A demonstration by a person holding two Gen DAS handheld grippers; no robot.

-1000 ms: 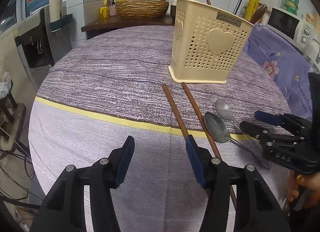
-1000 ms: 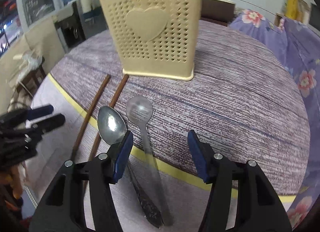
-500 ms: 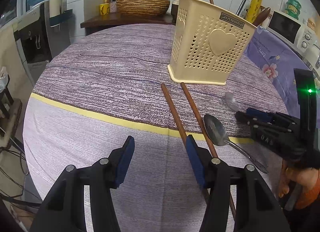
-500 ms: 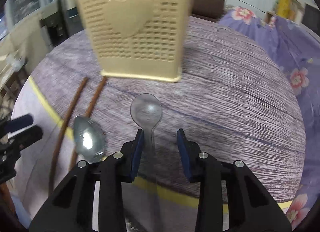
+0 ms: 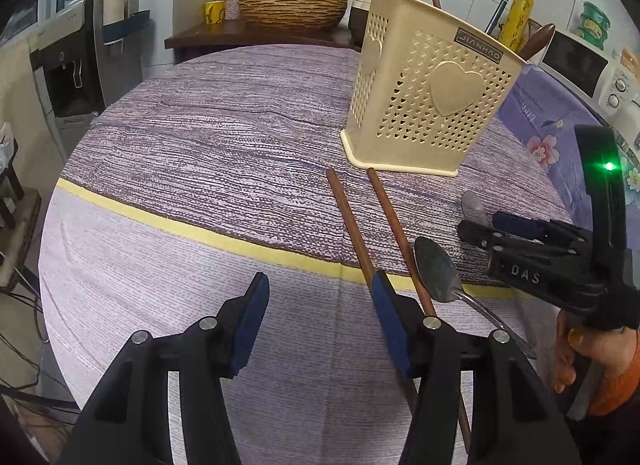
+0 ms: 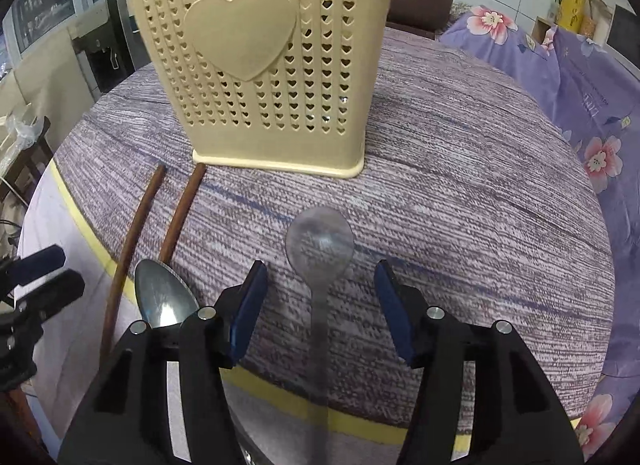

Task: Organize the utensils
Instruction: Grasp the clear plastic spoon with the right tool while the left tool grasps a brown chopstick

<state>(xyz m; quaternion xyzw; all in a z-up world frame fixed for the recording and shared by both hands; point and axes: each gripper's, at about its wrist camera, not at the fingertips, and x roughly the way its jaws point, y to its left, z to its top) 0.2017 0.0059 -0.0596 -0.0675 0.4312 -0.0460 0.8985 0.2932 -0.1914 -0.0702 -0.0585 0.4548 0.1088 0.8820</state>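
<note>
A cream perforated utensil holder (image 5: 428, 105) stands on the round table, also in the right wrist view (image 6: 272, 65). Two brown chopsticks (image 5: 360, 233) lie in front of it, with a metal spoon (image 5: 436, 271) beside them. A translucent plastic spoon (image 6: 320, 257) lies on the cloth. My right gripper (image 6: 318, 305) is open, its jaws either side of the plastic spoon's handle. My left gripper (image 5: 318, 313) is open and empty above the cloth; its right finger lies over one chopstick.
The table has a purple striped cloth with a yellow band (image 5: 180, 225). A floral purple cover (image 6: 580, 77) lies to the right. A wicker basket (image 5: 292, 11) and a microwave (image 5: 580, 65) stand beyond the table. A water dispenser (image 5: 80, 65) stands at left.
My right gripper moved forward over the plastic spoon, narrowed, then opened wide again around its handle. The left gripper drifted slightly; its jaws stayed open.
</note>
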